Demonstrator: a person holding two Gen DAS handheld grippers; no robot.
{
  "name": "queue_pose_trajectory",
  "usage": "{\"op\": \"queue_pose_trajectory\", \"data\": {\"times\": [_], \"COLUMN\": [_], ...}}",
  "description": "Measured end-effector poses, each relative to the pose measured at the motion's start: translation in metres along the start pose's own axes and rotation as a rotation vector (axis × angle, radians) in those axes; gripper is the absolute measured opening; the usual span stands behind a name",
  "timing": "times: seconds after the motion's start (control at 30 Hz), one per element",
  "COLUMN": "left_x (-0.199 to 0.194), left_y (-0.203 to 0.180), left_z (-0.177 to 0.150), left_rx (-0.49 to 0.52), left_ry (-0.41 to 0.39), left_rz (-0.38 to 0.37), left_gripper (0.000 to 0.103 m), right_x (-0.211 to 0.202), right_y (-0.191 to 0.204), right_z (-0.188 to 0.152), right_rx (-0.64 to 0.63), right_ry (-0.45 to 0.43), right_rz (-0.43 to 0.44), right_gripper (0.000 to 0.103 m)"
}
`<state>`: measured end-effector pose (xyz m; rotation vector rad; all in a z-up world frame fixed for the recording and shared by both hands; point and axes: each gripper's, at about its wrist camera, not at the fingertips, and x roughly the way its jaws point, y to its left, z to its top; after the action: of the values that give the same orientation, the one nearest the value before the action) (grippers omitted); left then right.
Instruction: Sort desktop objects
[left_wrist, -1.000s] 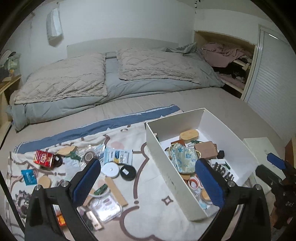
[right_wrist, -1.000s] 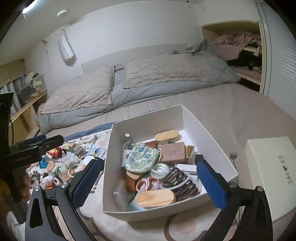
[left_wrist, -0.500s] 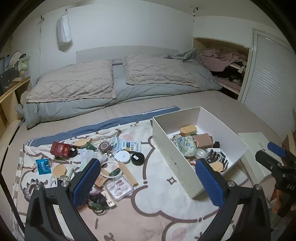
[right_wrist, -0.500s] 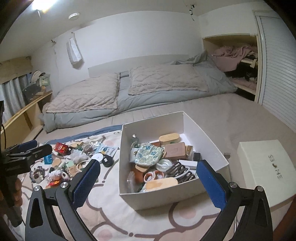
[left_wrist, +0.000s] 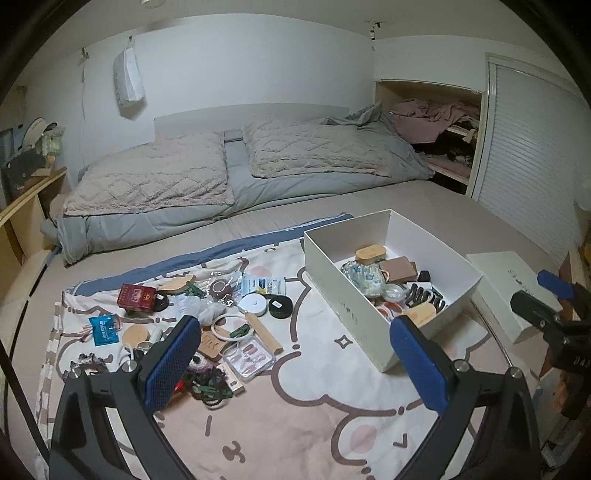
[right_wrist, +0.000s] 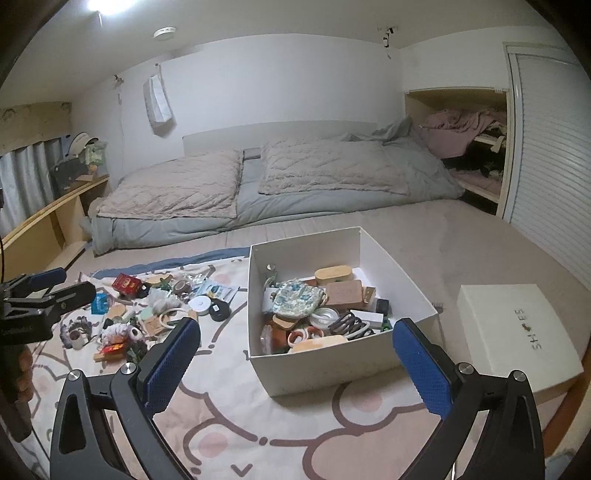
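A white cardboard box sits on a printed blanket and holds several sorted items: a floral pouch, wooden cases, hair clips. Left of it lies a scatter of small objects, among them a red box, a white round case, a black round case and a clear nail box. My left gripper hangs open well above the blanket, nothing between its blue pads. Open too and empty, my right gripper hovers high in front of the box.
The white box lid lies right of the box near the bed's edge. Pillows and a grey duvet fill the far end. A shelf runs along the left; an open closet is far right.
Both grippers have pulled back and risen away from the box and the scatter, so everything looks smaller and more of the room shows. Neither holds anything.
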<state>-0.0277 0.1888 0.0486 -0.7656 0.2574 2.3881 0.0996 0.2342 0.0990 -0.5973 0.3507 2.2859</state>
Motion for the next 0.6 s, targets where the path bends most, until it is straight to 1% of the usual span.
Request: {"op": "queue_pose_trajectory", "data": {"times": [0.6], "left_x": [-0.02], "left_y": [0.004], "left_z": [-0.03], "left_rx": [-0.005], "left_ry": [-0.004], "left_rz": [0.013], "left_gripper": [0.103], "right_x": [-0.014], "right_y": [0.013], "right_z": [-0.027], "right_rx": [-0.051], "right_ry": [0.011], "right_rz": [-0.031], "right_gripper": [0.103]}}
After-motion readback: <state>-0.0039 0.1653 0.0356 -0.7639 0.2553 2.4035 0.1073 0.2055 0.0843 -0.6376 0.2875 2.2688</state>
